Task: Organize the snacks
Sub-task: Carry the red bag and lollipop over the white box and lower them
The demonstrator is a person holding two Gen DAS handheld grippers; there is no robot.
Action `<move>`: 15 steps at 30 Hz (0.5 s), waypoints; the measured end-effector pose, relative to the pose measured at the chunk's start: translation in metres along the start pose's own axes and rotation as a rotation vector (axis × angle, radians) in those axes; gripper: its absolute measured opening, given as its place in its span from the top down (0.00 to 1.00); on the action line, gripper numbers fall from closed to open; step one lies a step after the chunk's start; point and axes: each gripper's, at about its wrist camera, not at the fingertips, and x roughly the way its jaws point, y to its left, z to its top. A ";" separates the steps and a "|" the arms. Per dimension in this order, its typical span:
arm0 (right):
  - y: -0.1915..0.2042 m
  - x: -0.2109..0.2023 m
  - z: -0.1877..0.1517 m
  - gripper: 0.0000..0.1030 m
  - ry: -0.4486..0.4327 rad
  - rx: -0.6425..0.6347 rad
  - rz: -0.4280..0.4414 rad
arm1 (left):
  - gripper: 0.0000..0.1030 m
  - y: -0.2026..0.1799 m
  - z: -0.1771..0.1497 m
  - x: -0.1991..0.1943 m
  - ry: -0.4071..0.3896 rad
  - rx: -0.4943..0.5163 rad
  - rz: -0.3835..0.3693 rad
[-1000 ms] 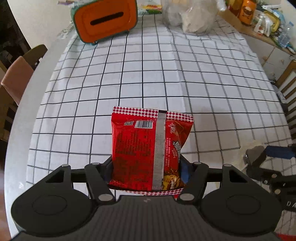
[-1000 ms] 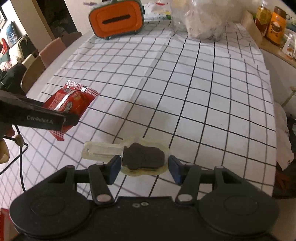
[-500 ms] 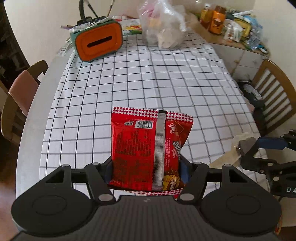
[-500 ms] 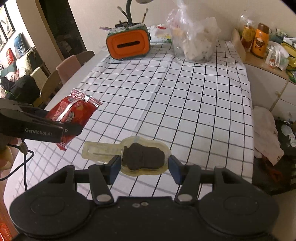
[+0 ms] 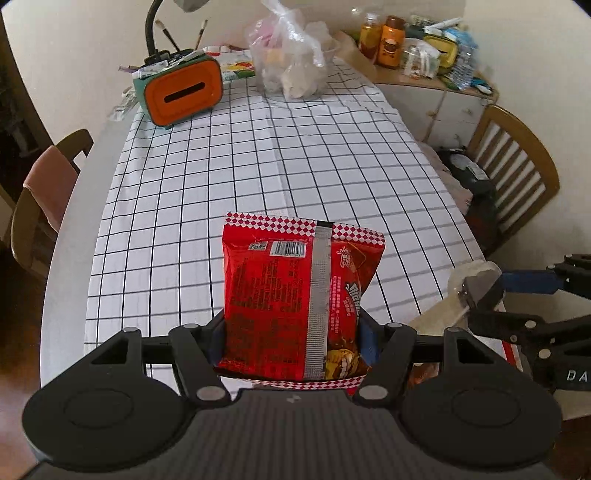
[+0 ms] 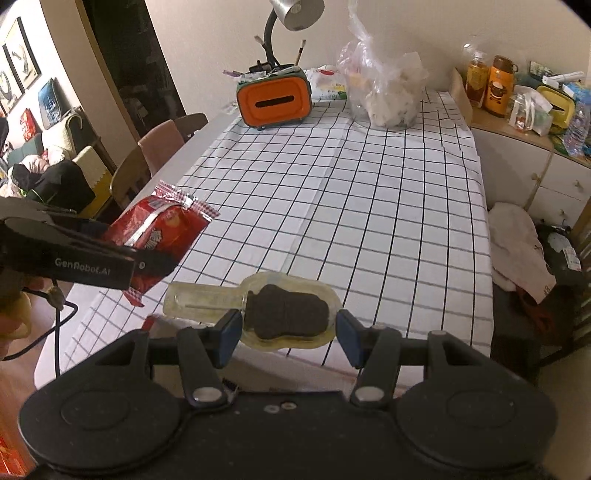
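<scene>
My left gripper (image 5: 293, 341) is shut on a red snack bag (image 5: 295, 295) with a checkered top edge, held upright above the near end of the checked tablecloth (image 5: 240, 173). The bag also shows in the right wrist view (image 6: 162, 236), with the left gripper (image 6: 155, 264) at the left. My right gripper (image 6: 286, 332) is shut on a clear packet holding a dark chocolate snack (image 6: 288, 314), lifted above the table's near edge. The right gripper with its packet (image 5: 476, 284) shows at the right of the left wrist view.
At the table's far end stand an orange box with a slot (image 5: 183, 92), a lamp (image 6: 295, 14) and a clear plastic bag (image 5: 291, 66). A sideboard with bottles (image 5: 391, 40) is at the right, a wooden chair (image 5: 513, 173) beside it, chairs (image 5: 48, 184) at the left.
Both grippers have risen and drawn back from the table with their snacks still held; the table looks farther and more of the room shows.
</scene>
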 end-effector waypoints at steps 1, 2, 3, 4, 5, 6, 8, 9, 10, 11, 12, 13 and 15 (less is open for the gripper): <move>0.002 -0.003 -0.005 0.47 0.000 0.006 0.000 | 0.35 -0.002 -0.005 -0.002 0.000 0.007 -0.002; 0.003 -0.005 -0.010 0.47 0.001 0.013 0.001 | 0.35 -0.005 -0.011 -0.005 0.003 0.013 -0.006; 0.004 -0.007 -0.015 0.47 0.002 0.018 0.000 | 0.35 -0.007 -0.016 -0.006 0.006 0.015 -0.011; 0.006 -0.009 -0.021 0.47 0.003 0.021 -0.002 | 0.35 -0.008 -0.021 -0.008 0.009 0.018 -0.021; 0.007 -0.011 -0.026 0.47 0.005 0.025 -0.003 | 0.35 -0.010 -0.027 -0.010 0.011 0.021 -0.033; 0.008 -0.012 -0.032 0.47 0.009 0.030 -0.005 | 0.35 -0.012 -0.032 -0.011 0.013 0.021 -0.041; 0.010 -0.014 -0.043 0.47 0.015 0.036 -0.010 | 0.35 -0.018 -0.043 -0.014 0.019 0.042 -0.058; 0.010 -0.014 -0.048 0.47 0.019 0.041 -0.011 | 0.35 -0.020 -0.048 -0.015 0.018 0.052 -0.060; 0.011 -0.015 -0.053 0.47 0.025 0.044 -0.014 | 0.35 -0.023 -0.052 -0.016 0.019 0.062 -0.059; 0.012 -0.015 -0.059 0.47 0.029 0.042 -0.022 | 0.35 -0.026 -0.056 -0.017 0.021 0.070 -0.061; 0.013 -0.015 -0.064 0.47 0.032 0.041 -0.028 | 0.35 -0.028 -0.059 -0.017 0.024 0.074 -0.064; 0.014 -0.015 -0.069 0.47 0.038 0.039 -0.034 | 0.35 -0.029 -0.062 -0.016 0.028 0.075 -0.070; 0.015 -0.013 -0.079 0.47 0.050 0.037 -0.043 | 0.35 -0.034 -0.069 -0.014 0.037 0.084 -0.078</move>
